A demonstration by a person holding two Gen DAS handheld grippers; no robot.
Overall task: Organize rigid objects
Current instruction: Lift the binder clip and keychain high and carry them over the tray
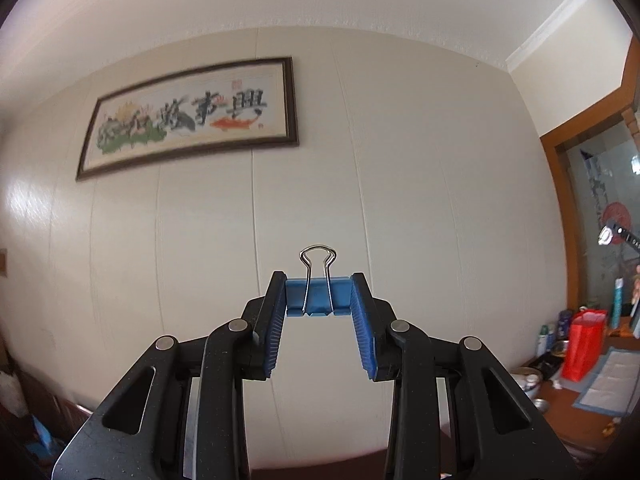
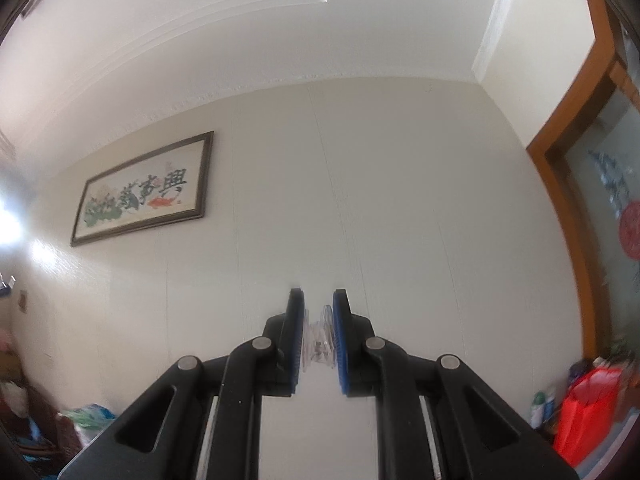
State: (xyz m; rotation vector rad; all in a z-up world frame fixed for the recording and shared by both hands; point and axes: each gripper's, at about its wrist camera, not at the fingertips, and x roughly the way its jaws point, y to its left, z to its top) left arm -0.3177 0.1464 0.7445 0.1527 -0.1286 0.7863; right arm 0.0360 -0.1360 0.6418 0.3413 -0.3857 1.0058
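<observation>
Jaws of the left gripper (image 1: pixel 319 294) clamped a blue binder clip (image 1: pixel 319 295); right gripper (image 2: pixel 319 334) pinched a clear clip (image 2: pixel 319 340). Both were held aloft facing the wall (image 1: pixel 400 180), no container visible; placing both likely remained.

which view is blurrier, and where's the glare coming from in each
Right wrist view is blurrier: the red bag smears at the lower right, and the clear clip in the right gripper is hard to read. Left wrist view is sharper on the blue binder clip in the left gripper; the framed picture is soft. Glare sits on the left wall in both; straight edges bow.
</observation>
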